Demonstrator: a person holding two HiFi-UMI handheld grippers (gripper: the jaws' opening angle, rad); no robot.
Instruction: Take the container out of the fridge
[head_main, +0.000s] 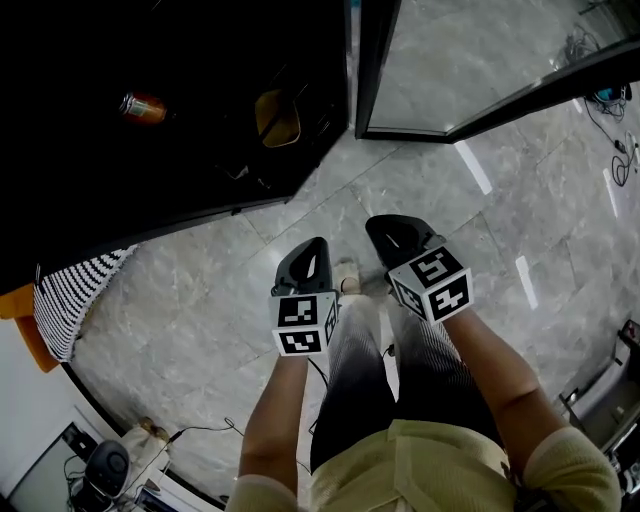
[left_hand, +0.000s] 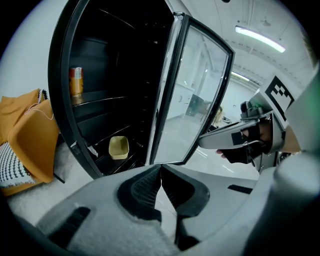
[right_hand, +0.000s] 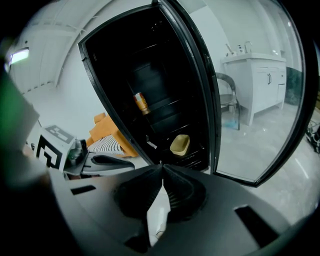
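Note:
A black fridge stands open with its glass door (head_main: 470, 60) swung out to the right. A yellow container (head_main: 278, 116) (left_hand: 119, 147) (right_hand: 180, 144) sits on a low shelf inside. An orange can (head_main: 143, 107) (left_hand: 75, 81) (right_hand: 142, 103) stands on a higher shelf. My left gripper (head_main: 310, 262) (left_hand: 160, 167) is shut with nothing between its jaws, held over the floor short of the fridge. My right gripper (head_main: 385, 232) (right_hand: 162, 167) is shut and empty too, just right of the left one.
An orange chair (left_hand: 30, 145) (right_hand: 107, 131) with a striped cushion (head_main: 75, 295) stands left of the fridge. Cables and a small device (head_main: 105, 465) lie on the marble floor at lower left. A white sink cabinet (right_hand: 257, 82) stands beyond the door.

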